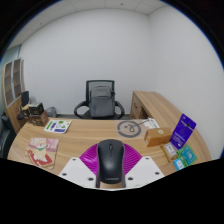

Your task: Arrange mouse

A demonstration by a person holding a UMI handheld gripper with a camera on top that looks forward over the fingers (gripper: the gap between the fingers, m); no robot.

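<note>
Presently catalogued, one office scene seen from the gripper view.

Item one: gripper [111, 170], two pale fingers with magenta pads [93, 158] on their inner faces, closed against the flanks of a mouse; both pads appear to press on its sides, so the gripper is clamped on it.

Item two: mouse [111, 160], black, with a scroll wheel near its front, lengthwise between the fingers, nose pointing away toward the far side of the desk. Whether its underside touches the surface cannot be told.

Item three: surface [95, 135], a light wooden desk curving round to both sides.

Item four: booklet [42, 150], pink and green cover, lying flat on the surface to the left of the fingers.

Item five: leaflet [57, 126], pale with a green patch, flat, beyond the booklet and apart from it.

Item six: cable [127, 128], coiled in a loose ring, lying on the surface beyond the mouse and slightly right.

Item seven: purple box [183, 131], standing tilted at the right part of the surface, near a teal packet [184, 157] that lies flat closer to the fingers.

Item eight: office chair [101, 99], black, mesh back, armrests, standing behind the desk and facing it.

Item nine: white walls [90, 45] behind; shelving [14, 82] at the far left.
</note>
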